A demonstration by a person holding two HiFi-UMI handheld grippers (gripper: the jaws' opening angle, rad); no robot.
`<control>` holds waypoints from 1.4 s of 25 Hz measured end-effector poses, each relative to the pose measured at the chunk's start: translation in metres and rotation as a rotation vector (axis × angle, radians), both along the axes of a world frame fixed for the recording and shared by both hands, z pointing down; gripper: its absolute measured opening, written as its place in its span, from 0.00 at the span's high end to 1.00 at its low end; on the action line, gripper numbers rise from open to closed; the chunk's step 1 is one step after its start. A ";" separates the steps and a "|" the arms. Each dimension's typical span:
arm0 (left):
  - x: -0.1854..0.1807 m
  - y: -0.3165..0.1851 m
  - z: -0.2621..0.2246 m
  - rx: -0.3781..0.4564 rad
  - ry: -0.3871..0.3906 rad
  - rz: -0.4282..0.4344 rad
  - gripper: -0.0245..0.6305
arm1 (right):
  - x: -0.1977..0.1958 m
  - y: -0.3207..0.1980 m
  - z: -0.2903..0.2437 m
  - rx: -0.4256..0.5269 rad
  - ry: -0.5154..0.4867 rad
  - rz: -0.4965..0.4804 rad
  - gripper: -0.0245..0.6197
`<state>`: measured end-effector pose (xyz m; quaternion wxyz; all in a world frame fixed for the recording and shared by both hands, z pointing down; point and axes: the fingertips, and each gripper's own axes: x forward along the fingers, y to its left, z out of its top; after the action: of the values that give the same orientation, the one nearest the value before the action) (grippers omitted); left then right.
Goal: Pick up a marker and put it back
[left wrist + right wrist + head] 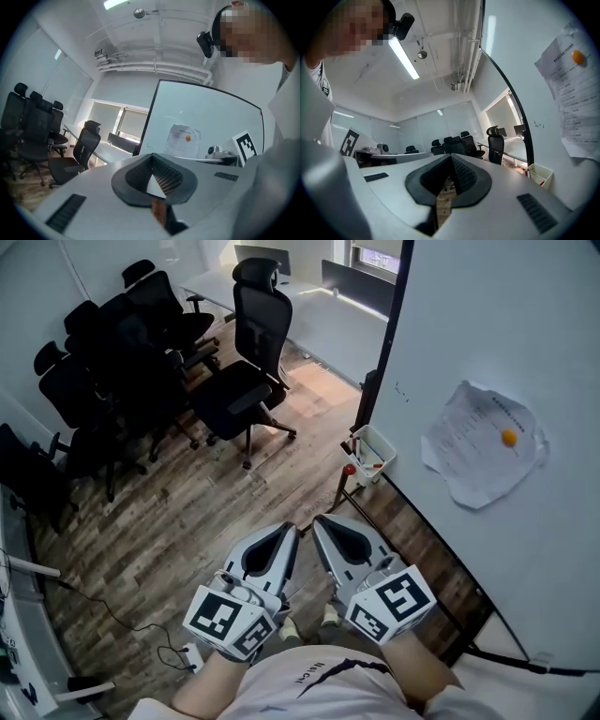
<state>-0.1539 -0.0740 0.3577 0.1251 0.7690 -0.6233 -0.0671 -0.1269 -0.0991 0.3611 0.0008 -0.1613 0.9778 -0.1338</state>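
**A:** Where are the markers [376, 463]?

**B:** In the white holder [383, 441] at the whiteboard's [487, 324] lower corner. Red caps show there, well apart from both tongs.

**A:** And the tongs?

**B:** The left tongs [292, 530] are clenched, with nothing between them. The right tongs [317, 521] are clenched and empty too. The 2 sit side by side above the wood floor [187, 521], tips close together.

**A:** Anything on the board?

**B:** 1 crumpled paper sheet [473, 451] under an orange magnet [508, 437].

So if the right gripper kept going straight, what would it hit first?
Likely the black office chairs, far ahead; the right gripper would pass left of the marker tray and whiteboard.
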 end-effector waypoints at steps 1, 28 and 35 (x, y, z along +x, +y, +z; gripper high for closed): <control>-0.001 0.002 0.000 0.002 0.003 0.009 0.95 | 0.000 0.003 -0.001 0.002 0.002 0.010 0.96; 0.054 -0.029 -0.017 0.039 -0.015 0.173 0.95 | 0.051 -0.020 -0.016 0.050 0.039 0.171 0.96; 0.047 -0.027 -0.017 0.038 -0.017 0.158 0.95 | 0.044 -0.019 -0.017 0.049 0.035 0.159 0.96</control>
<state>-0.1065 -0.1012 0.3402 0.1101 0.8187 -0.5601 -0.0624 -0.0830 -0.1178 0.3438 -0.0020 -0.2408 0.9647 -0.1064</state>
